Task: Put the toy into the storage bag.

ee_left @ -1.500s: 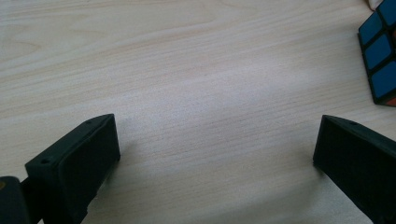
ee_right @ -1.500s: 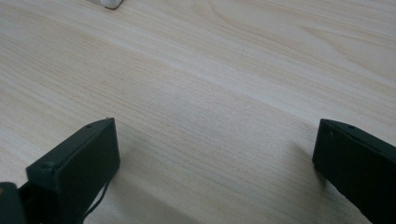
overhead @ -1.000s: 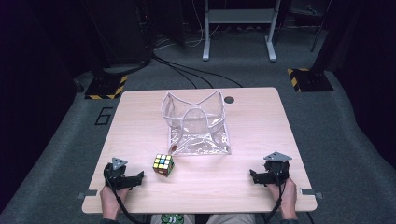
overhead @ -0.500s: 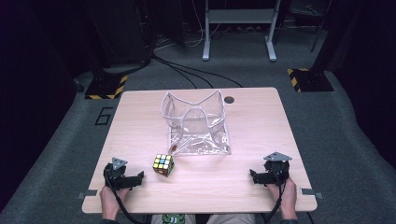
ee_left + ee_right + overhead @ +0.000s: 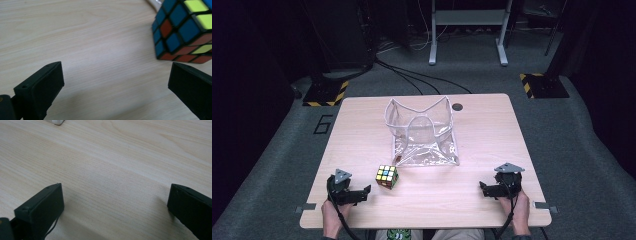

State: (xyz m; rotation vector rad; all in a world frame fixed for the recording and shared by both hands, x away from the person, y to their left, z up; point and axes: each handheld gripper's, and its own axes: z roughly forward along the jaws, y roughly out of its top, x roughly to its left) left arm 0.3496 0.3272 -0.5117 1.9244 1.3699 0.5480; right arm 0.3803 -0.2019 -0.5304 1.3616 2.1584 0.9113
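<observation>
My left hand-held gripper (image 5: 362,194) rests near the front left of the surface (image 5: 482,150), jaws spread wide and empty. The puzzle cube (image 5: 387,176) sits just beside it, ahead and toward the middle; in the left gripper view the cube (image 5: 183,30) lies up and right of the open jaws, off their line. A cube has no long axis, so any face pair should do. My right hand-held gripper (image 5: 484,189) is well apart from it, also wide open and empty. Behind the cube stands a clear plastic bag (image 5: 422,132), mouth open upward, apparently holding nothing.
</observation>
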